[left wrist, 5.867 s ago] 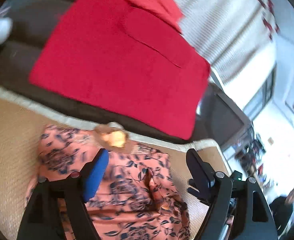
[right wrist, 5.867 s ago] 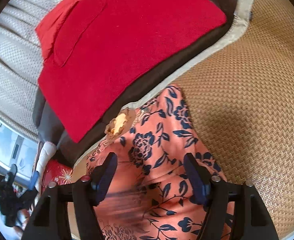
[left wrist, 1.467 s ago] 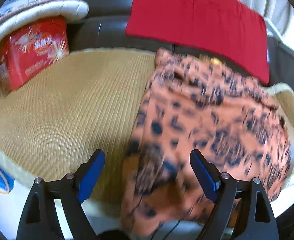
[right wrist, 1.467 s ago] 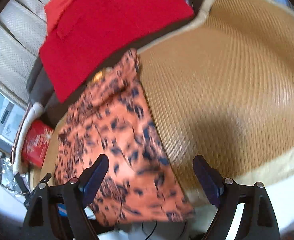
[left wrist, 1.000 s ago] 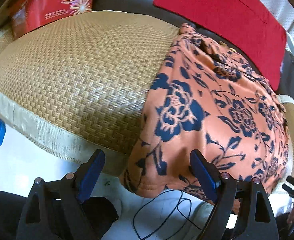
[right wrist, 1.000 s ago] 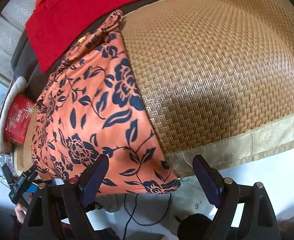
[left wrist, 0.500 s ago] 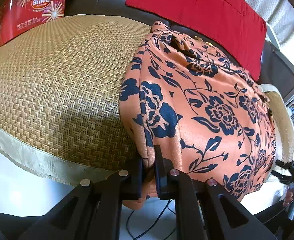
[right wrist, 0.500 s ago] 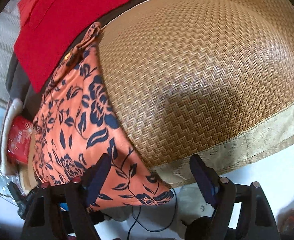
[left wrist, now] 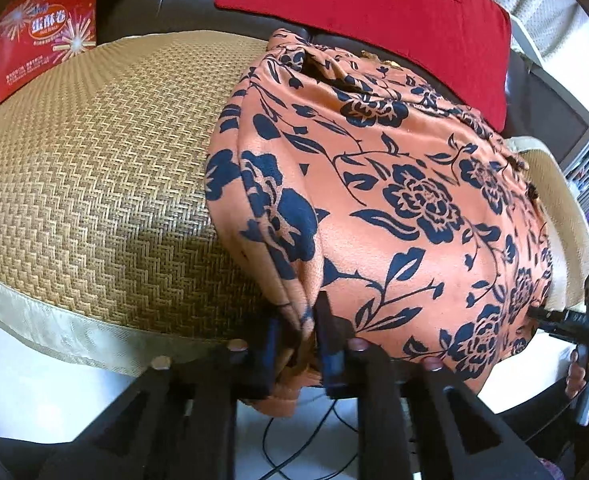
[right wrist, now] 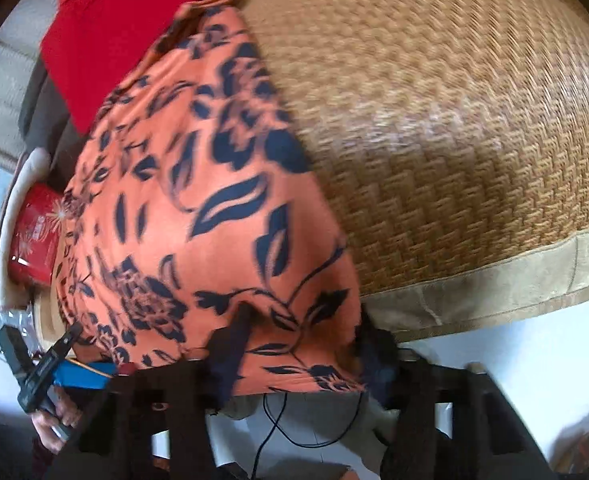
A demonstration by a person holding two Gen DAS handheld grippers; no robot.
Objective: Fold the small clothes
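Note:
An orange garment with dark blue flowers [left wrist: 394, 200] lies across a woven straw mat [left wrist: 94, 180], its near edge hanging over the mat's front border. My left gripper [left wrist: 300, 332] is shut on the garment's near left corner, with fabric bunched between the pads. In the right wrist view the same garment [right wrist: 214, 200] is blurred. My right gripper [right wrist: 302, 344] straddles its near right hem and the jaws are closing. The fabric is between them with a gap still showing. A hand holds the left gripper [right wrist: 34, 360] at that view's lower left.
A red cloth [left wrist: 374, 12] lies flat on the dark sofa behind the mat. A red printed box [left wrist: 34, 48] stands at the far left. A thin black cable [left wrist: 294, 440] trails on the white floor below the mat's front edge [right wrist: 494, 292].
The left jaws went from wide open to shut on the garment's near left corner. The right gripper moved down to the near right hem and its jaws narrowed around it.

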